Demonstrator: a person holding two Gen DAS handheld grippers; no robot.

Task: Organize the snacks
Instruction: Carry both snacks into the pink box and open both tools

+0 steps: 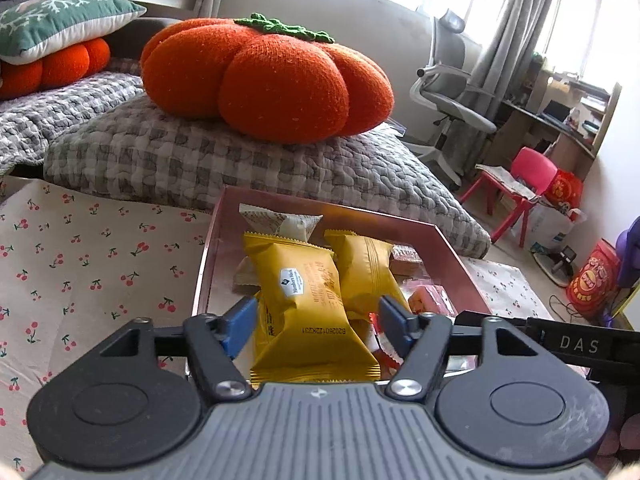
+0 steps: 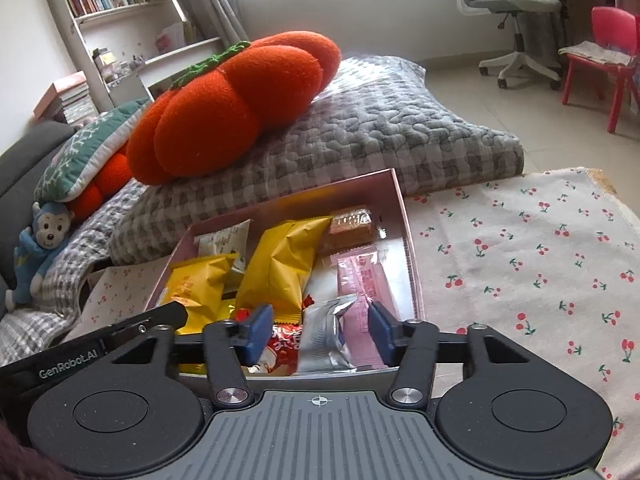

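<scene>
Snacks are lying heaped in the pink box (image 2: pixel 404 216) on the cherry-print cloth (image 2: pixel 520 264), and I am hovering both tools at its near edge. My left gripper (image 1: pixel 316 326) is spread apart around the nearest yellow packet (image 1: pixel 308 300), not yet pinching. My right gripper (image 2: pixel 318 330) is gaping too, with the silver wrapper (image 2: pixel 326 336) between its fingers. I am judging it best to close gently on a packet's crimped end, lifting one at a time.
</scene>
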